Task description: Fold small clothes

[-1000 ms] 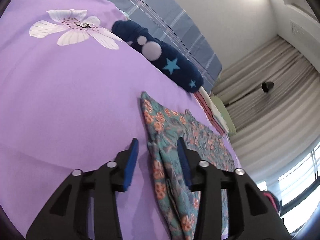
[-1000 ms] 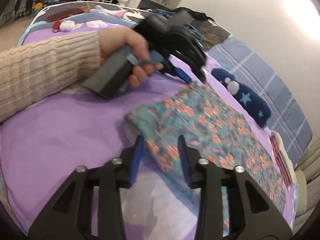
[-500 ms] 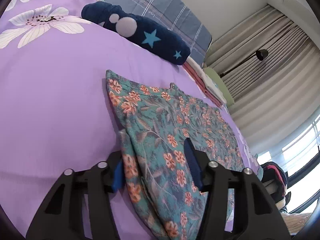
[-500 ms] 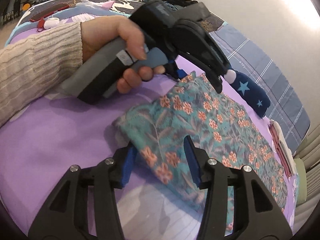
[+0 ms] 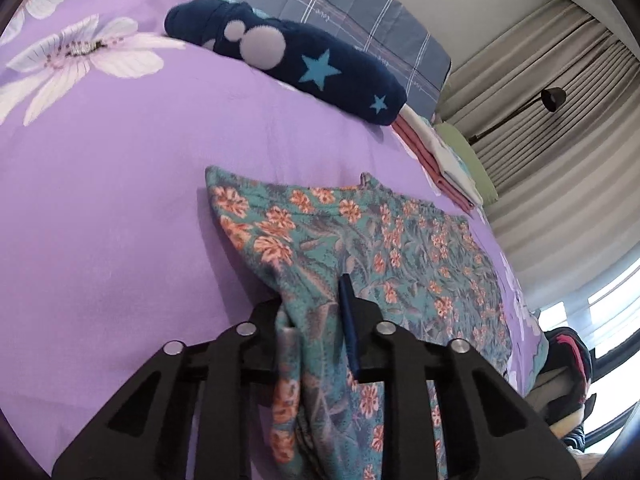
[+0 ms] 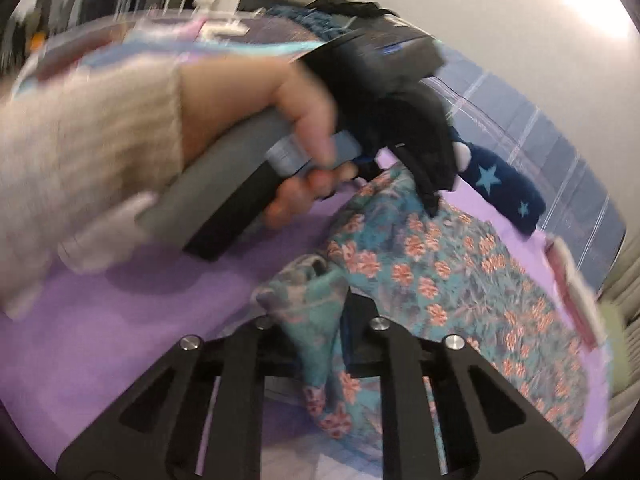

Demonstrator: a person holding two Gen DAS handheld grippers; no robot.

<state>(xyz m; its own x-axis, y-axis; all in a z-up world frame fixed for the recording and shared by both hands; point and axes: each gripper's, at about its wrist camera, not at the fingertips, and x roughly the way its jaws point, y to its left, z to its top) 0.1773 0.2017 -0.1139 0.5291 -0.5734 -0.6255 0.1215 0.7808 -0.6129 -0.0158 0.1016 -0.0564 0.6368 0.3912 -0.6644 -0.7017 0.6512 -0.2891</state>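
At the bottom centre of the left wrist view, the left gripper (image 5: pixel 312 320) is clamped on a bunched edge of the floral garment (image 5: pixel 400 256), the cloth pinched between its narrowly spaced blue-padded fingers (image 5: pixel 347 320). From there the garment spreads toward the right and centre of the frame over the purple bedsheet (image 5: pixel 120 200). In the right wrist view, the right gripper (image 6: pixel 320 320) at the bottom centre likewise pinches a gathered corner of the same garment (image 6: pixel 440 280), its jaws closed on the fold. Above it, in the upper left and centre, the person's left hand (image 6: pixel 280 120) grips the other tool's handle, blurred. A dark blue star-patterned roll (image 5: pixel 288 60) lies in the upper middle, near folded pink and white cloths (image 5: pixel 436 160) to its right.
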